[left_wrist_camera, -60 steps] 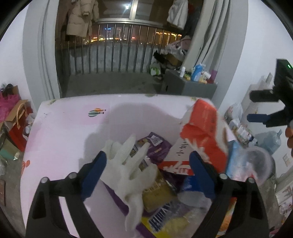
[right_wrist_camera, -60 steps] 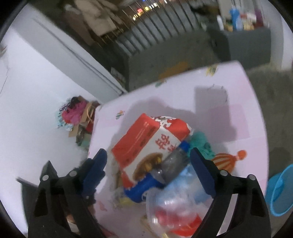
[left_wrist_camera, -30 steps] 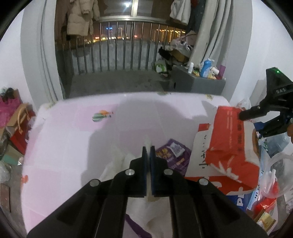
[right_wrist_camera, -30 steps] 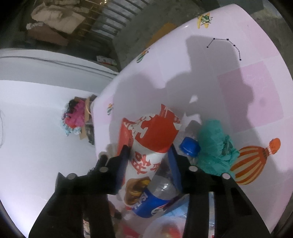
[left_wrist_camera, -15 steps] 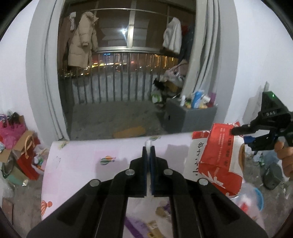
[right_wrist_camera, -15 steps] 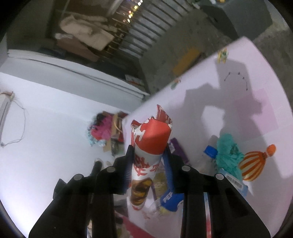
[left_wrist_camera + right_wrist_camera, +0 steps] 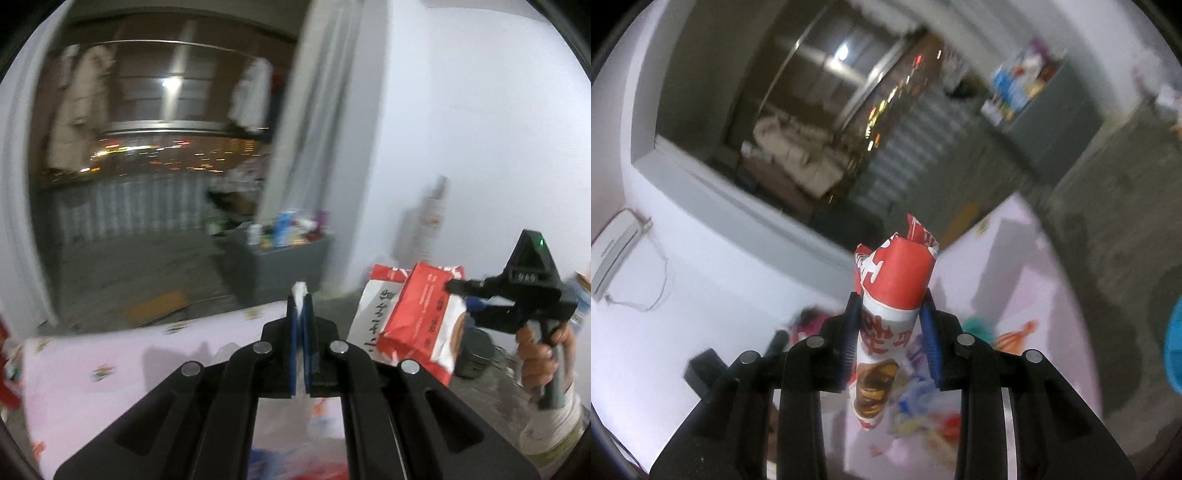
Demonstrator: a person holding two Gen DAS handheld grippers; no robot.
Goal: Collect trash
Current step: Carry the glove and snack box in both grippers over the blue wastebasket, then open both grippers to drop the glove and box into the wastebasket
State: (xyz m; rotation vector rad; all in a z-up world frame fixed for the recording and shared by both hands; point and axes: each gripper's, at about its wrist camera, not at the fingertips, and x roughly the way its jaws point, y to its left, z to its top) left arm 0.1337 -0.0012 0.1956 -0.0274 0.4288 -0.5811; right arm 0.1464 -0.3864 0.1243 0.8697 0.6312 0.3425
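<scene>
Fingers point(image 7: 291, 332) of left gripper point(image 7: 302, 314) squeezed tight on one white glove point(image 7: 299, 288), tip poking out. Right gripper point(image 7: 892, 332) clamped on one red and white bag point(image 7: 894, 288), held up above pink mat point(image 7: 1027, 295). More trash point(image 7: 923, 417) down below.
</scene>
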